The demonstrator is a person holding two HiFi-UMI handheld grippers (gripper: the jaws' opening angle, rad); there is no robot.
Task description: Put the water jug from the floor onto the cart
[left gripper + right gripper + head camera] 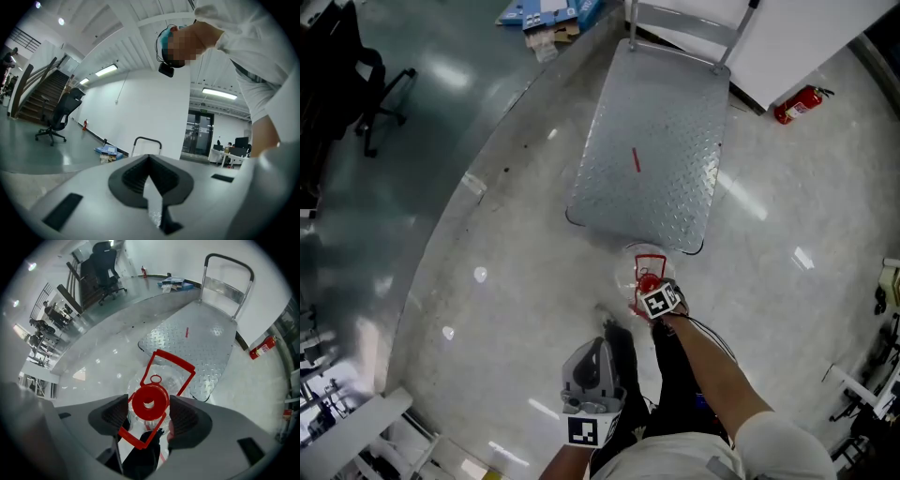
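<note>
Head view looks steeply down on a pale polished floor [487,281], where the clear water jug [634,265] stands upright just off the near edge of the cart [652,141], whose patterned metal deck is bare but for a short red mark. The right gripper [649,284] points down over the jug's top on the person's outstretched arm, while the left gripper [603,345] hangs nearer the body, well apart from the jug. A fire extinguisher [797,105] lies beyond the cart's far right corner, flattened boxes [548,14] sit past its far left corner, and an office chair [370,94] stands on the darker floor at the left. Left gripper view shows its dark fingers [129,176] drawn together at the tips with nothing between them, aimed roughly level toward the cart's push handle [146,140] and a white wall. Right gripper view looks straight down on the jug's red cap [150,401], which sits between the spread fingers [112,416]; the pads stand either side of it without clamping, and the red carry handle [171,364] frames the cap.
</note>
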